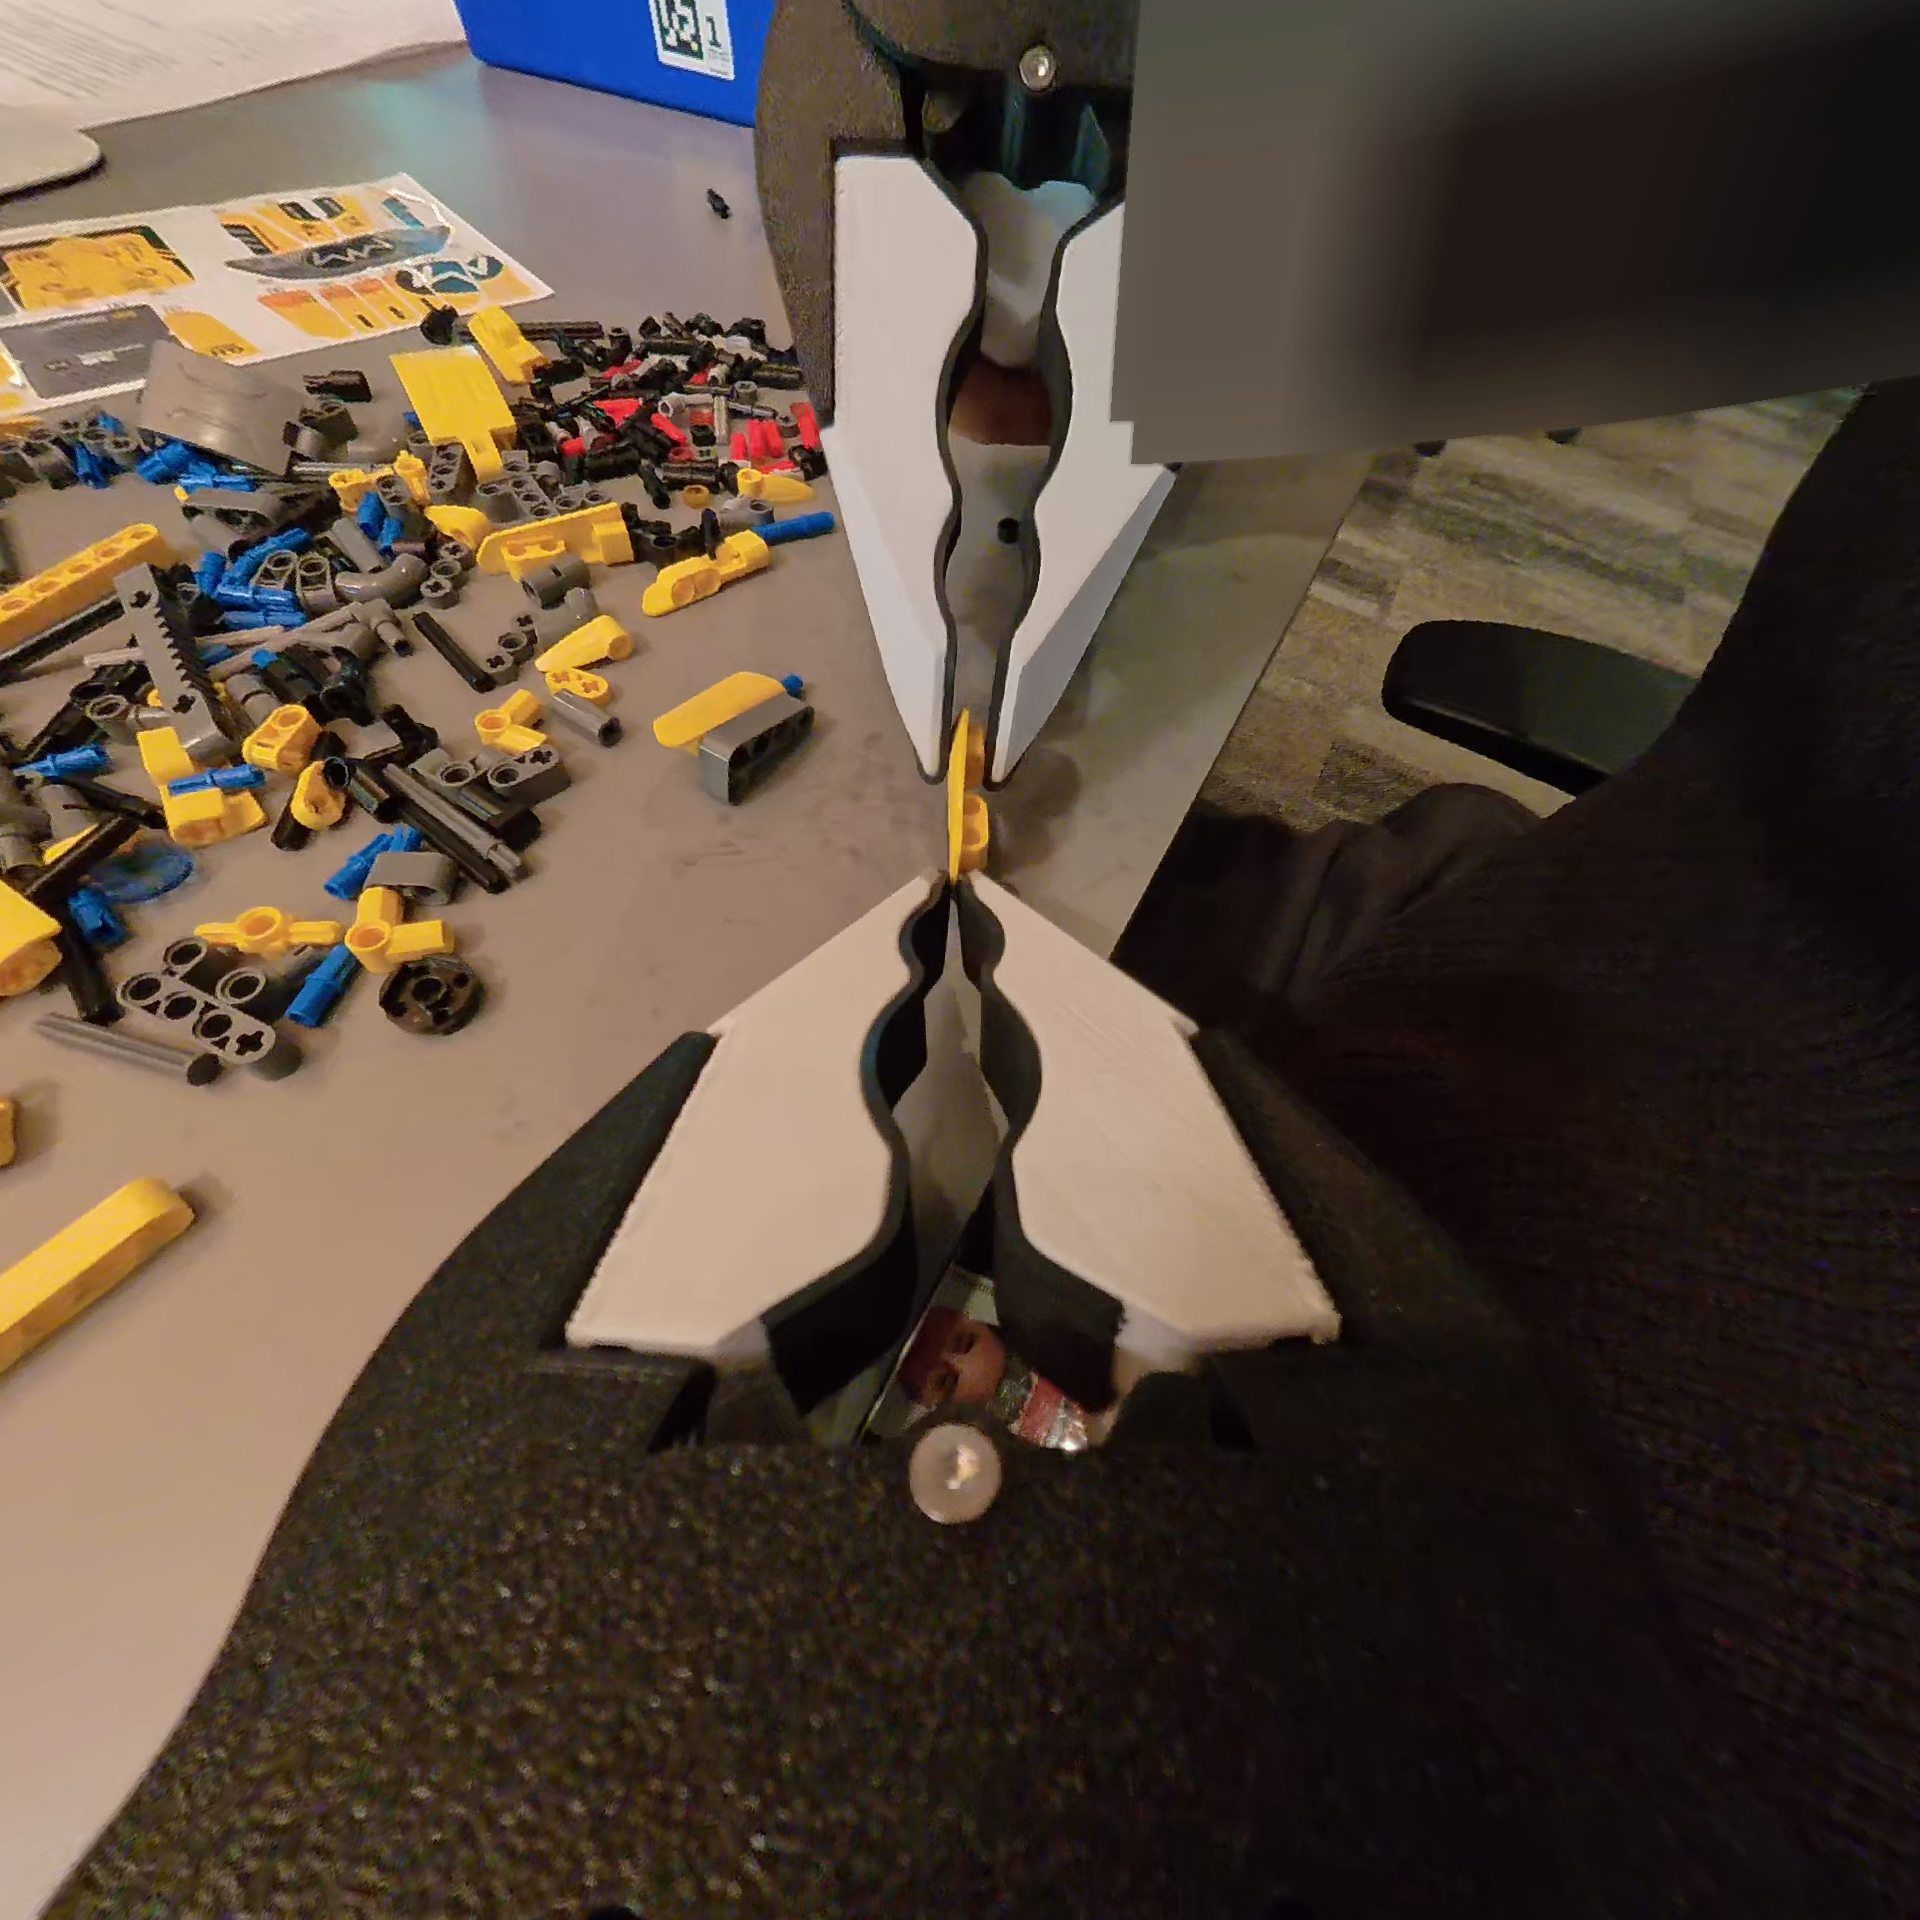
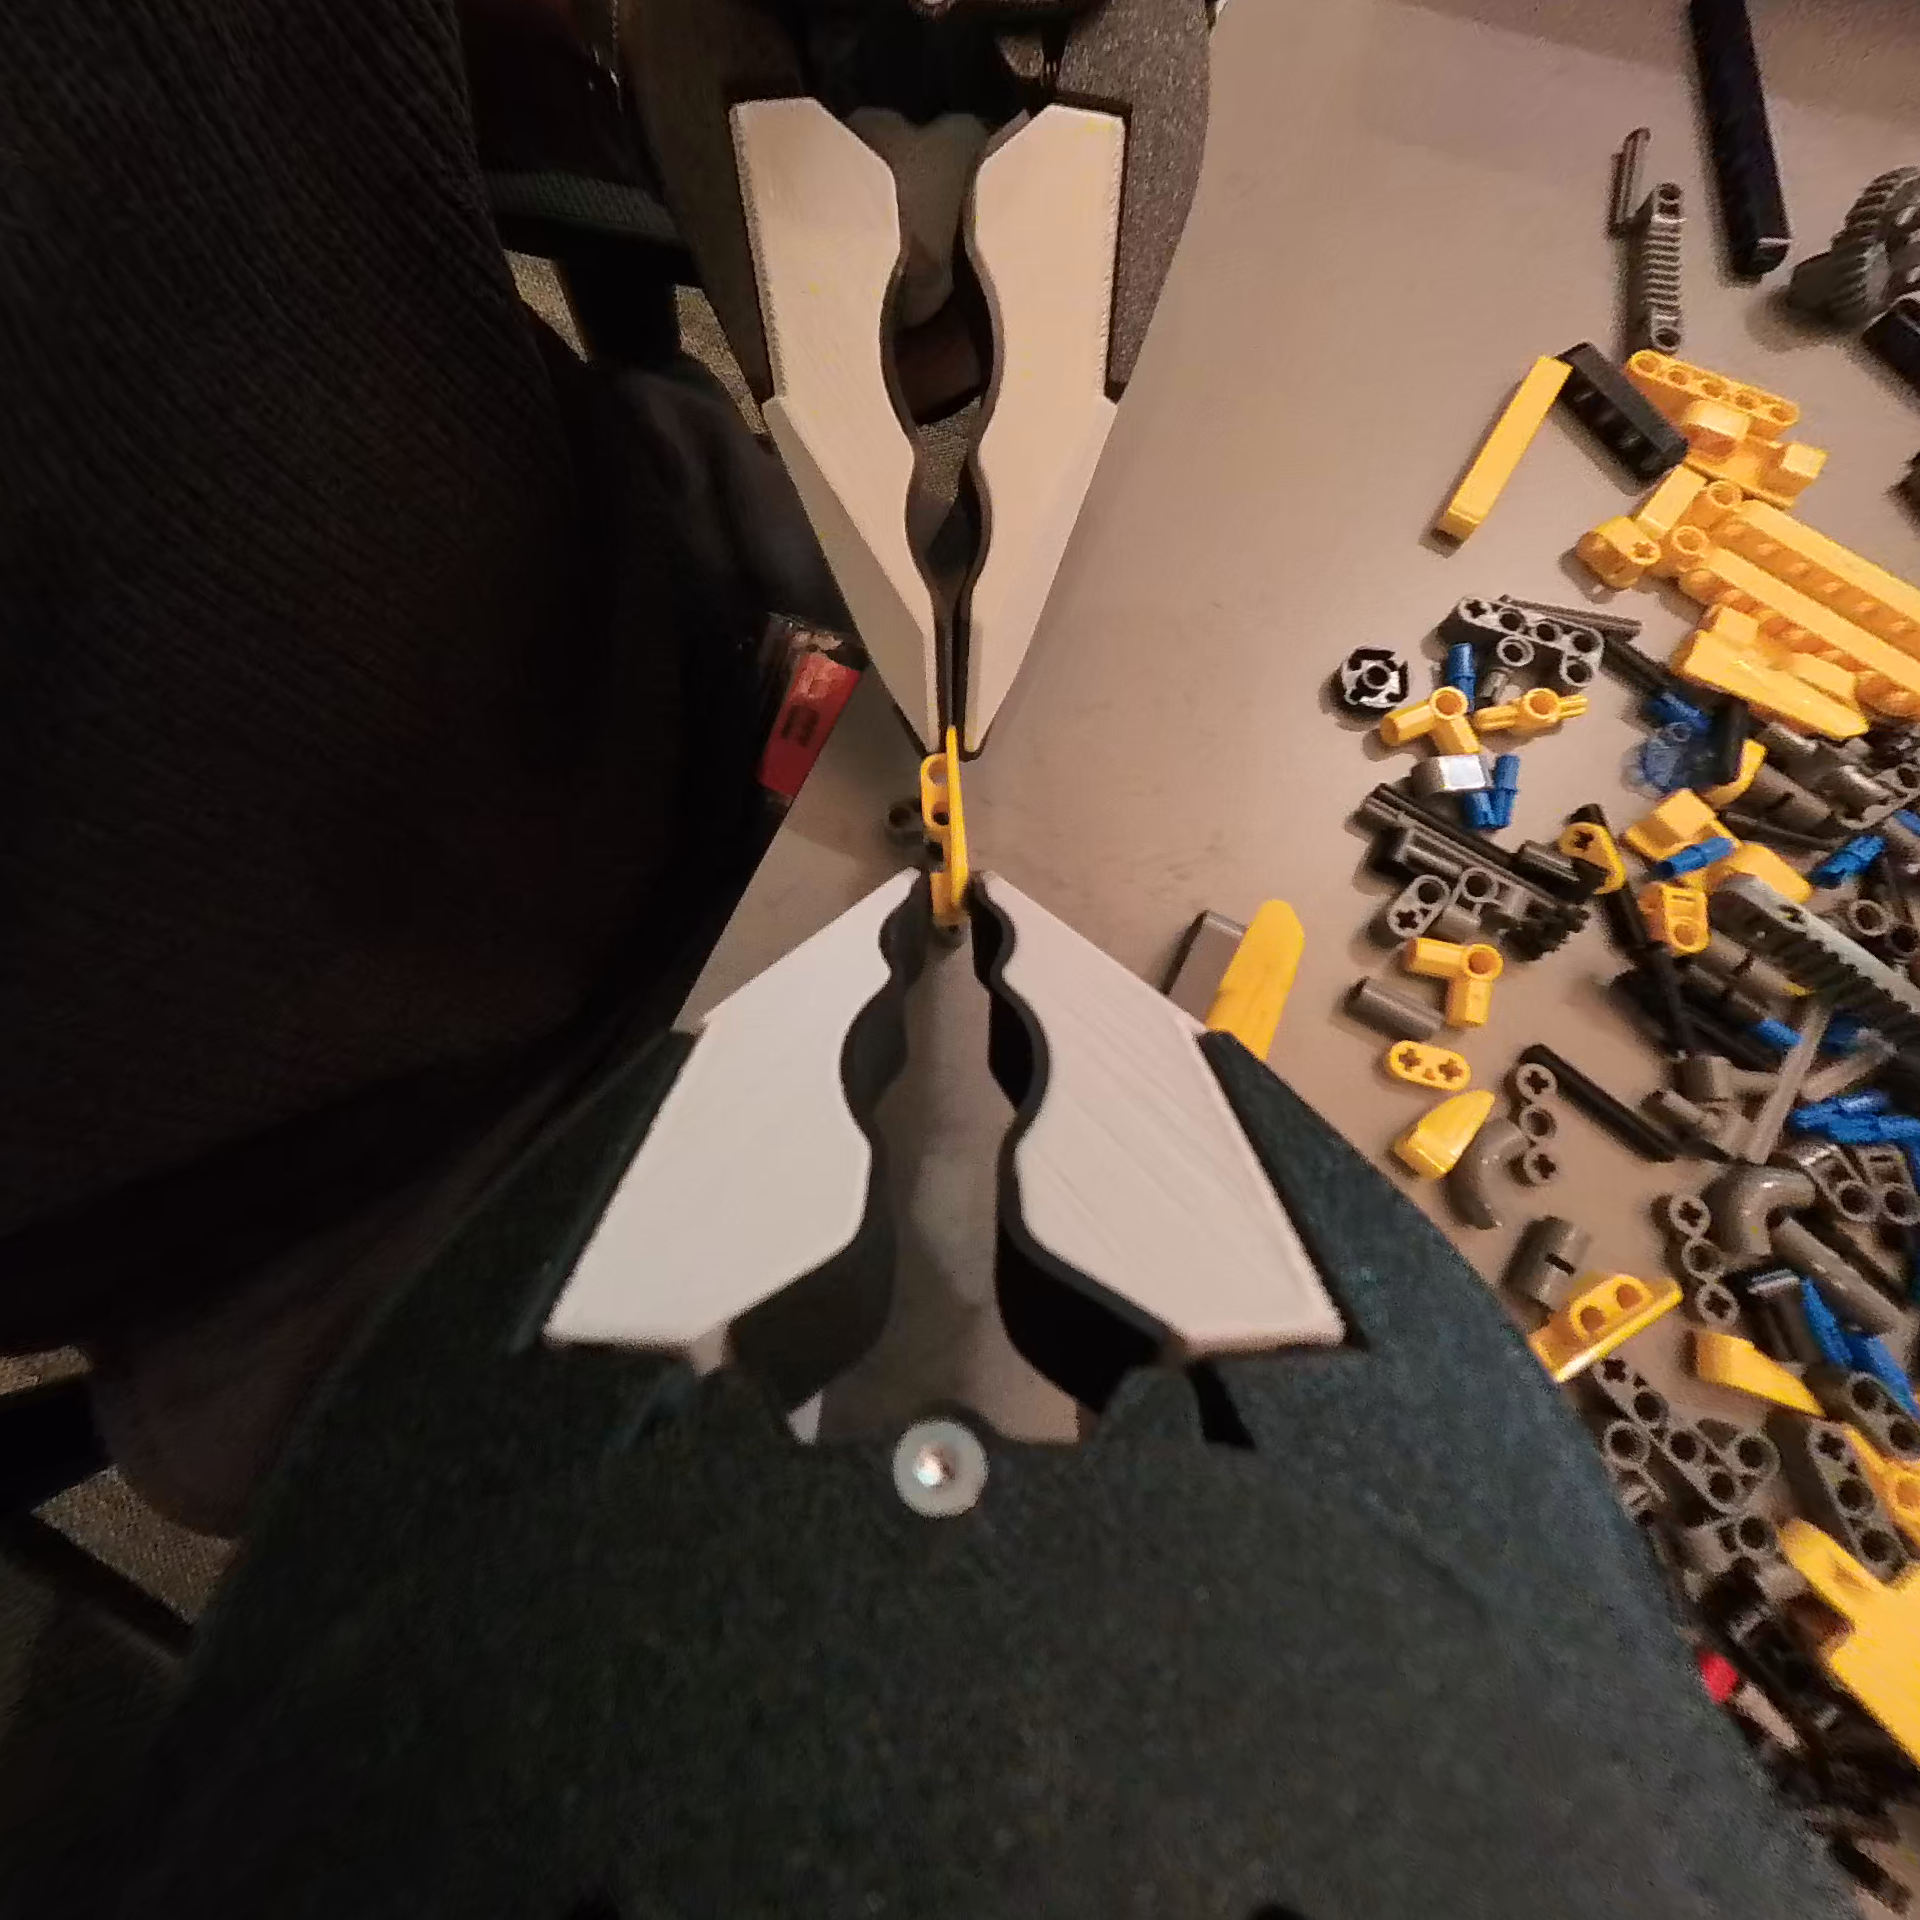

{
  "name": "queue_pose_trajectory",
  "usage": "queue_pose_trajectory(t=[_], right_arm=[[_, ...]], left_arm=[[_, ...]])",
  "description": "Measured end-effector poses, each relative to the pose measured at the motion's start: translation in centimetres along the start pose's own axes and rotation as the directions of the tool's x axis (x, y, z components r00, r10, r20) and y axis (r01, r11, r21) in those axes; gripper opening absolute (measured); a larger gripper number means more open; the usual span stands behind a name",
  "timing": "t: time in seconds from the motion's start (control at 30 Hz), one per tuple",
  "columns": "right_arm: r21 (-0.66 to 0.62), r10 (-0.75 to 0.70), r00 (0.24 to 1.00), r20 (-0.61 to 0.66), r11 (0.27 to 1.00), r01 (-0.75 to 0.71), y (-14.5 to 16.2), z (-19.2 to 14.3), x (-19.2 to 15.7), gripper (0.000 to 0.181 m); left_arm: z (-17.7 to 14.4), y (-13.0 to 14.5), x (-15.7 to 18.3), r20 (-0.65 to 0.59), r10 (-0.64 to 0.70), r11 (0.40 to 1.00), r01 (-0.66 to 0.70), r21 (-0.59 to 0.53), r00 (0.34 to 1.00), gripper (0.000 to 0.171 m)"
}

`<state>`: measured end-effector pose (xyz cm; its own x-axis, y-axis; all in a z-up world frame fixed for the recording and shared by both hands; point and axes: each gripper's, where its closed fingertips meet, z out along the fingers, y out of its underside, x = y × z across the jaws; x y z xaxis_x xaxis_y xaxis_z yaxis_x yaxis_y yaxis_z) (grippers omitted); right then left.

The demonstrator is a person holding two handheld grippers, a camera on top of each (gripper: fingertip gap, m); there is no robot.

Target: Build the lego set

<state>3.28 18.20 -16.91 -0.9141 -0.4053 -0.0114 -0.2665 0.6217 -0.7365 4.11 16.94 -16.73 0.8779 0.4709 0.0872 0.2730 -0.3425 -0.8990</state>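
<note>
A small yellow holed building piece [image 1: 968,805] is held over the front edge of the grey table [image 1: 644,914]. Both grippers pinch it, tip to tip. In the left wrist view my left gripper [image 1: 951,883] reaches up from below and is shut on the piece's near end. My right gripper [image 1: 961,769] comes down from the top and is shut on its far end. In the right wrist view my right gripper [image 2: 945,896] grips the same yellow piece [image 2: 940,821] from below, and the left gripper [image 2: 948,743] grips it from above.
A wide pile of loose yellow, grey, black, blue and red pieces [image 1: 416,623] covers the table and also shows in the right wrist view [image 2: 1662,935]. A sticker sheet [image 1: 260,270] and a blue box [image 1: 582,42] lie at the back. A black chair armrest [image 1: 1527,696] and dark clothing lie beyond the table edge. The tips of both grippers are at nearly the same place.
</note>
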Motion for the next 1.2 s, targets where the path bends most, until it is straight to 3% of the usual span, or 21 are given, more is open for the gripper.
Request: queue_pose_trajectory(t=[0.73, 1.2], right_arm=[[-0.085, -0.021, 0.999, 0.029, 0.996, 0.024, 0.11, 0.10, -0.11, 0.005], [-0.158, -0.067, 0.997, 0.034, 0.985, 0.072, 0.65, 0.42, -0.31, 0.006]], left_arm=[[0.15, 0.59, 0.08, 0.007, 0.008, 0.997, -0.007, -0.073, 1.000, 0.001], [0.27, 0.47, 0.28, 0.057, 0.049, 0.997, -0.046, -0.059, 0.997, 0.000]])
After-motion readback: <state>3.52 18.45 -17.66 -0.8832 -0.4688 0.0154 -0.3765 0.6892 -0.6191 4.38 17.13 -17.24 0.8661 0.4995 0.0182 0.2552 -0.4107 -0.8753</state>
